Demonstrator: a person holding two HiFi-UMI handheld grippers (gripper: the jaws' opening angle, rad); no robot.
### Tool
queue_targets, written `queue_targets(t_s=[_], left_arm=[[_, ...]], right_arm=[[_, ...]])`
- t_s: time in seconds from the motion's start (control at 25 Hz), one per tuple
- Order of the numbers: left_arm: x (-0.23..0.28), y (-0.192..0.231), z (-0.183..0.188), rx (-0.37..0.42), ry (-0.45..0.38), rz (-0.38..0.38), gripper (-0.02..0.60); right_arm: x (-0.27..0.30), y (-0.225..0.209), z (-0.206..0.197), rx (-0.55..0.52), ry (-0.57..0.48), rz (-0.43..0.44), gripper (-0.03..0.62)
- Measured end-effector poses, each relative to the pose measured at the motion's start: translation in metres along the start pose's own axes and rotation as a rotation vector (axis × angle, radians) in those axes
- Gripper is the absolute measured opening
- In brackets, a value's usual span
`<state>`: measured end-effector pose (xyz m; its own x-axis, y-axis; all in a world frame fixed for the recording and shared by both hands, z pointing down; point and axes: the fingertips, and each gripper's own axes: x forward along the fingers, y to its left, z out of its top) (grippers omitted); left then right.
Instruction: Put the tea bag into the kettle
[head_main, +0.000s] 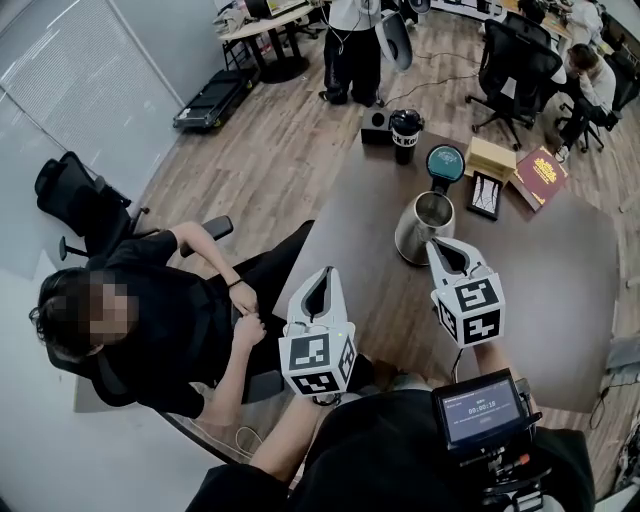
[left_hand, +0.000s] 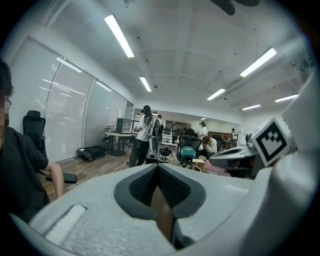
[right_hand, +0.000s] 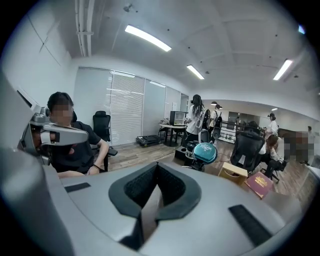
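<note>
The steel kettle stands on the brown table with its teal lid hinged up. My right gripper hovers just in front of the kettle's near side, jaws shut, nothing visible between them. In the right gripper view its tips meet, with the teal lid ahead. My left gripper hangs over the table's left edge, shut and empty; its tips also meet. A tan box and a black-and-white packet lie behind the kettle. I cannot pick out a single tea bag.
A black mug and a small black box stand at the table's far end, a red book at the right. A seated person in black is close to the table's left edge. Office chairs and other people are beyond.
</note>
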<state>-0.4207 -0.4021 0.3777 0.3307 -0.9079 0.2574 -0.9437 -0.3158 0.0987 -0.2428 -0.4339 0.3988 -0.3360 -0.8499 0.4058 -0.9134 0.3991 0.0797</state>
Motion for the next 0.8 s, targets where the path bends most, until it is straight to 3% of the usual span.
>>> queue_targets(t_s=[0.36, 0.56, 0.8], left_arm=[[-0.028, -0.009, 0.001, 0.003, -0.018, -0.090, 0.005], [-0.040, -0.021, -0.001, 0.006, -0.026, -0.087, 0.005], [-0.053, -0.067, -0.003, 0.029, -0.036, -0.079, 0.005]], right_arm=[[-0.042, 0.018, 0.008, 0.009, -0.037, -0.099, 0.008], [-0.062, 0.021, 0.005, 0.019, -0.062, -0.101, 0.008], [-0.100, 0.002, -0.002, 0.041, -0.104, -0.090, 0.008]])
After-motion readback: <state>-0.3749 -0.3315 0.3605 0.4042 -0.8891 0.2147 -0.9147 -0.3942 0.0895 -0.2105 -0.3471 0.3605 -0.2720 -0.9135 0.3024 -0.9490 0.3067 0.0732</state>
